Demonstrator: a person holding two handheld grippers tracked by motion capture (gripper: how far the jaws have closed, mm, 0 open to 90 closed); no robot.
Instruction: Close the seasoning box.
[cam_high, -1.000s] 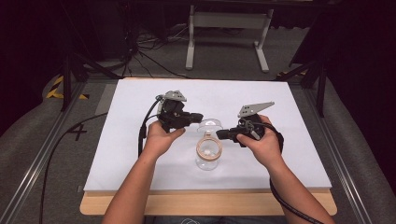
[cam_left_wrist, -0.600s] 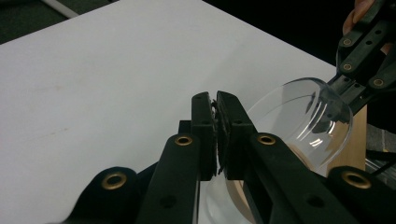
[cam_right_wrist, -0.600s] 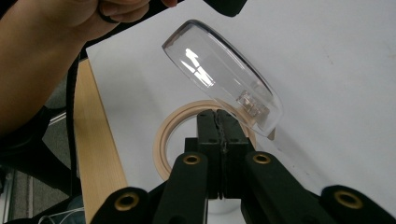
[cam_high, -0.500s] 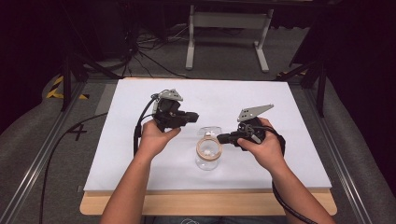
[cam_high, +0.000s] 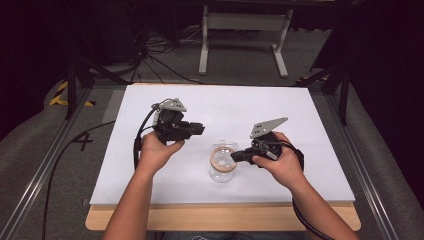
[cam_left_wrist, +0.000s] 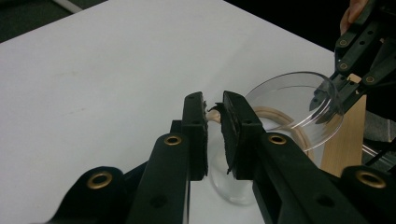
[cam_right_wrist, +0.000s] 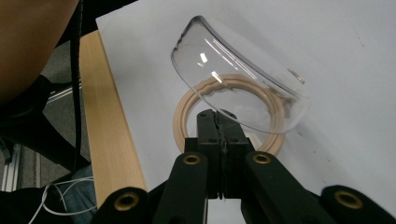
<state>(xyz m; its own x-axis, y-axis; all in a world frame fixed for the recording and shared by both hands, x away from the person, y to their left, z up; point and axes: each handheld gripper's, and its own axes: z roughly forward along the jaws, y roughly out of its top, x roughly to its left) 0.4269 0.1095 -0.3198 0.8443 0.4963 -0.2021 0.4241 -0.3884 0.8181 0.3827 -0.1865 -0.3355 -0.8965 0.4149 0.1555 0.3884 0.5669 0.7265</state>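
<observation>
- right gripper (cam_high: 235, 156) is clamped on the rim of the clear lid (cam_right_wrist: 243, 79), tilted up over the glass jar (cam_high: 221, 167) mid-table
- left gripper (cam_high: 199, 130) sits just beside, up-left of the jar, jaws narrowly apart, holding nothing, so the right's nearer

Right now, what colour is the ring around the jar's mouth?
Pale beige; the ring shows best in the right gripper view.
</observation>
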